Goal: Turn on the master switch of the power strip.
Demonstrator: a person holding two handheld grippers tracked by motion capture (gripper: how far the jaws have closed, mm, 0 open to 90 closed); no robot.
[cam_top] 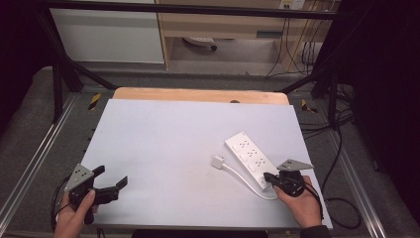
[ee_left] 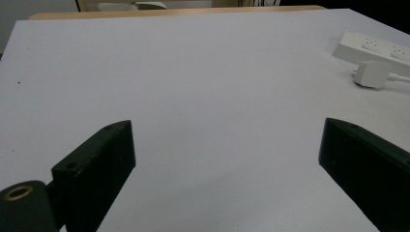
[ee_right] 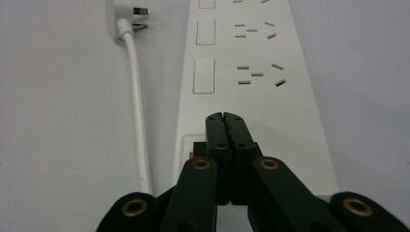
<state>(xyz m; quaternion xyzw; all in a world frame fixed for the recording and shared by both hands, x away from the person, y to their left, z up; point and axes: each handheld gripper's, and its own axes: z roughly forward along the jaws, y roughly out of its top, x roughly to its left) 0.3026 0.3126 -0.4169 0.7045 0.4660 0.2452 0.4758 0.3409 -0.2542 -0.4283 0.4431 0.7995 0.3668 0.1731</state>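
Observation:
A white power strip (cam_top: 249,157) with several sockets lies at the right of the white table (cam_top: 168,144). Its white cable (cam_top: 242,177) loops round to a plug (cam_top: 218,161) lying loose beside it. My right gripper (cam_top: 270,177) rests over the strip's near end, jaws shut together with nothing between them. In the right gripper view the shut tips (ee_right: 226,116) sit on the strip (ee_right: 251,72) just past a small red switch (ee_right: 192,154), with the cable (ee_right: 137,96) and plug (ee_right: 123,12) to the left. My left gripper (cam_top: 113,175) is open at the table's near left corner, holding nothing.
The left gripper view looks across bare table (ee_left: 193,72) between the open gripper (ee_left: 226,125) toward the strip (ee_left: 372,48) and plug (ee_left: 371,74) at far right. A wooden edge (cam_top: 198,94) borders the table's far side. Black frame bars and floor cables surround it.

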